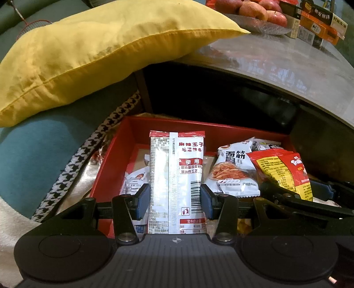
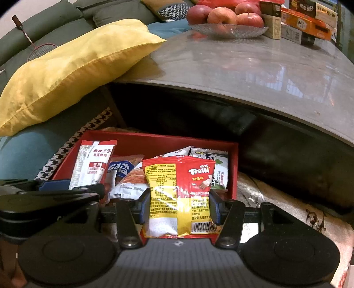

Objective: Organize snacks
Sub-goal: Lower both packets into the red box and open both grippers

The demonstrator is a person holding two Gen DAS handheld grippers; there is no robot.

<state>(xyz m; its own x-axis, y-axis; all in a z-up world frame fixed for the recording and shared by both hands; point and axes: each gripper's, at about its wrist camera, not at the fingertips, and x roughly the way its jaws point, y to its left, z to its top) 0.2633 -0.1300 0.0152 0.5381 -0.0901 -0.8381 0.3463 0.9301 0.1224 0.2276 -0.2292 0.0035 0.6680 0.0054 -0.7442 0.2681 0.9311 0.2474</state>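
The red box (image 1: 124, 150) holds loose snack packets. Above it, the left gripper (image 1: 175, 200) clamps a white spicy-strip packet (image 1: 174, 177); at three o'clock, the right gripper (image 2: 179, 209) pinches a Trolli bag (image 2: 179, 190), both angled downward.

A grey stone-look tabletop (image 2: 254, 64) curved across the upper right, glossy with pale reflections; beneath it lay deep shadow. A yellow cushion (image 1: 93, 57) leaned against the table's edge. Behind stood a dark green sofa (image 2: 55, 20). A teal cushion (image 1: 33, 159) with houndstooth trim (image 1: 73, 164) sat lower left. Light was dim and warm.
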